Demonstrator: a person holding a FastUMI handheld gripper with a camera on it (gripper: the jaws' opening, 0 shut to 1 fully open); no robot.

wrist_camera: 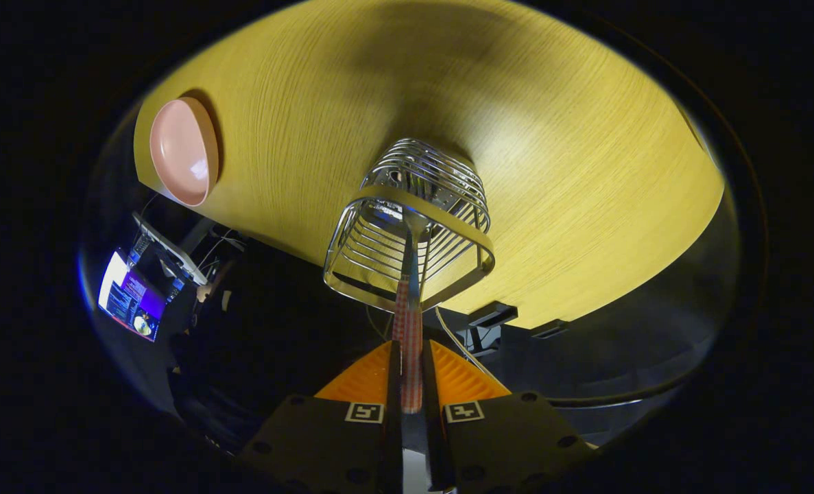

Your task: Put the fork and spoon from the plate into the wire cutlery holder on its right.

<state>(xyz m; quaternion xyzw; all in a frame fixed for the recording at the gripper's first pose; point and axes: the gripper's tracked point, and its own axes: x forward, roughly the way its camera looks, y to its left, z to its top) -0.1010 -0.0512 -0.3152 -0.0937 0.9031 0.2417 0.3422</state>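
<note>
Table [551, 137]: yellow wood-grain top, taking up the far field of the gripper view; a dark shadow falls across its middle.

Wire cutlery holder [410, 226]: chrome wire basket with a flat band around its mouth, standing on the table just ahead of the fingers, its open mouth turned toward the camera (the wire rings can be seen down to the base).

Plate [182, 152]: pink, shallow, lying on the table well apart from the holder, at the table's edge on the far side from it; its inner face is bare and glossy.

Gripper [412, 357]: both fingers drawn close together and pressing on a utensil handle between them.

Spoon [411, 302]: patterned red-and-pale handle clamped between the fingers, metal neck running forward, its head already past the rim and inside the mouth of the holder (the head is partly lost among the wires, so spoon or fork is hard to tell for certain).

Screen [131, 298]: lit, small, off the table's near edge beyond the plate.
</note>
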